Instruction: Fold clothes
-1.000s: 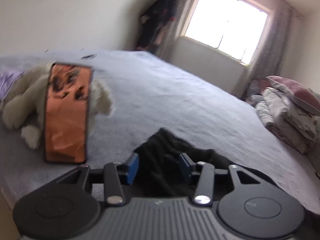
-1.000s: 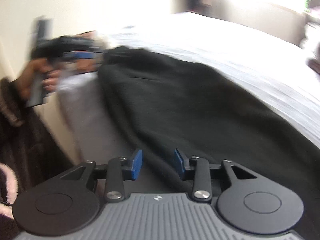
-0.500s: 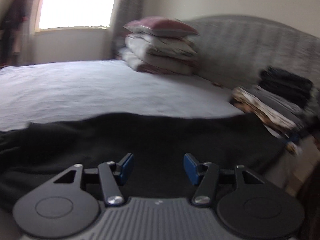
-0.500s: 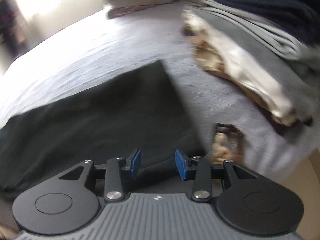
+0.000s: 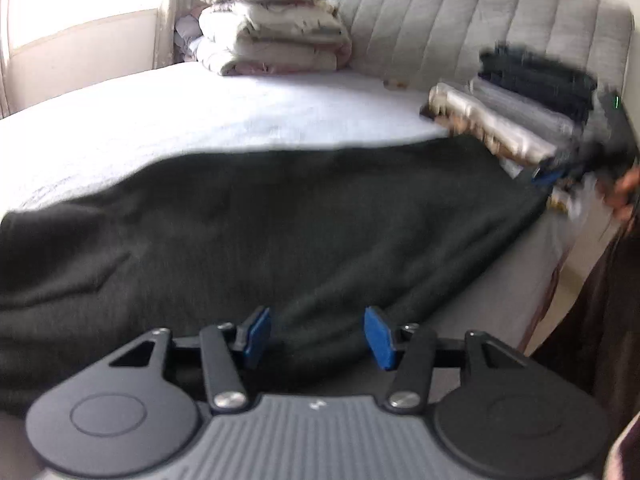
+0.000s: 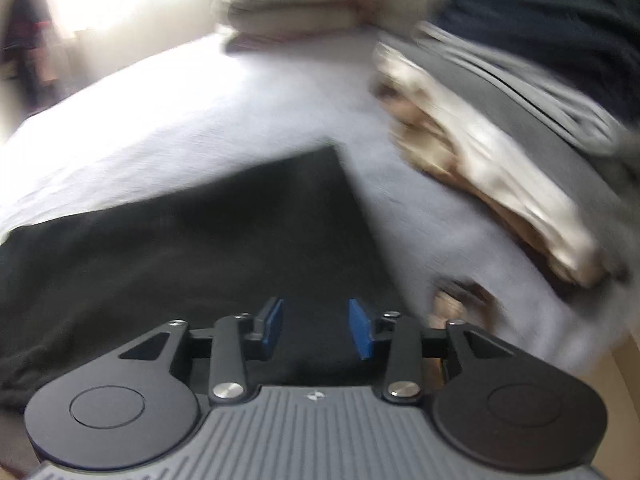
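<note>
A black garment point(image 5: 300, 220) lies spread flat along the near edge of the bed, its right end squared off point(image 6: 200, 248). My left gripper point(image 5: 318, 330) hovers over the garment's near hem. Its blue pads stand apart and are closing, with cloth below them but not pinched. My right gripper point(image 6: 316, 326) is over the garment's right end near the corner. Its jaws are opening, and the pads are clear of the fabric. In the left wrist view the right gripper point(image 5: 548, 174) shows blurred at the far right, with a hand point(image 5: 624, 192) on it.
A stack of folded clothes point(image 5: 520, 108) sits just right of the garment point(image 6: 500, 140). Folded quilts and a pillow point(image 5: 272, 32) are piled against the grey padded headboard point(image 5: 460, 20). Pale sheet point(image 5: 200, 120) stretches behind the garment. The bed's edge drops off at the right.
Both views have swung from the foot of the bed and a plush toy towards the headboard. The garment, earlier bunched at the left jaws, now lies flat. The right jaws stand slightly wider.
</note>
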The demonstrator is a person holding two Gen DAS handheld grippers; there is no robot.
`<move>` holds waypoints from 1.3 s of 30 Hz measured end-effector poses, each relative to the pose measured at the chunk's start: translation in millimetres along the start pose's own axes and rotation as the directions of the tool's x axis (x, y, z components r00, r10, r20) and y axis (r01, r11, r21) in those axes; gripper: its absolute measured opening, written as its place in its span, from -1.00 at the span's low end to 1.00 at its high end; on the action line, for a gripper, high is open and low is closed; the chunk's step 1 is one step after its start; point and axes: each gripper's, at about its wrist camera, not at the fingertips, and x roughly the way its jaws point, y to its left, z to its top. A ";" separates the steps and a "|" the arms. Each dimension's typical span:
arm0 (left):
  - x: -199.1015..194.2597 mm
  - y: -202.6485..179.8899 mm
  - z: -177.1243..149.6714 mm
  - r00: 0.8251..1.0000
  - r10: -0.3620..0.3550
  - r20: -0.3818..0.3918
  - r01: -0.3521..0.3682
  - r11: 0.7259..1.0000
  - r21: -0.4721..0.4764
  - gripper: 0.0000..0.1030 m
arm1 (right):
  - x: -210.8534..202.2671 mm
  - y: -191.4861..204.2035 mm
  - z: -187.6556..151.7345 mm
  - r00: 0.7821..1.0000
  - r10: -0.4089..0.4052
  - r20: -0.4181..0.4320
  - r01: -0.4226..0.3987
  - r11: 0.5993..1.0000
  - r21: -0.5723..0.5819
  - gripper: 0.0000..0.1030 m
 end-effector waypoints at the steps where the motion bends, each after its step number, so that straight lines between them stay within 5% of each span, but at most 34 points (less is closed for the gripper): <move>1: 3.8 1.3 6.9 1.000 -0.007 0.013 0.008 1.000 -0.014 0.05 | 5.1 14.2 -0.3 0.999 0.033 0.014 -0.033 0.999 -0.030 -0.13; 9: 57.6 -8.5 15.5 0.998 -0.060 -0.007 0.060 0.998 0.022 0.06 | 51.0 108.5 -19.8 0.952 0.302 0.058 -0.282 0.933 -0.224 0.05; 13: 62.0 -18.5 -7.0 0.999 -0.042 0.013 0.041 0.994 0.105 0.11 | 55.8 115.0 -49.3 0.953 0.293 0.078 -0.249 0.902 -0.352 0.17; 16: 47.7 -13.5 -14.2 0.998 -0.058 0.016 0.057 0.997 0.048 0.19 | 47.4 106.8 -50.7 0.952 0.300 0.052 -0.256 0.880 -0.401 0.19; 20: 29.8 -0.4 -5.8 0.997 -0.071 -0.014 0.071 0.997 0.014 0.34 | 43.6 94.0 -29.0 0.955 0.296 -0.009 -0.284 0.909 -0.305 0.22; 23: 20.0 11.5 12.1 1.000 -0.015 0.004 0.015 0.999 -0.031 0.36 | 39.0 104.5 -9.3 0.963 0.267 -0.026 -0.264 0.923 -0.280 0.22; 27: 13.1 37.9 45.3 0.997 0.062 0.047 -0.055 0.988 -0.143 0.46 | 34.8 125.5 21.0 0.948 0.319 -0.009 -0.309 0.908 -0.283 0.22; 33: 25.6 85.2 75.3 0.980 0.198 -0.025 -0.196 0.929 -0.314 0.48 | 46.2 173.5 65.1 0.901 0.433 -0.015 -0.407 0.834 -0.374 0.32; 39: 43.4 130.3 59.2 0.986 0.163 -0.025 -0.159 0.891 -0.426 0.44 | 79.2 212.6 88.0 0.855 0.505 -0.117 -0.501 0.745 -0.441 0.32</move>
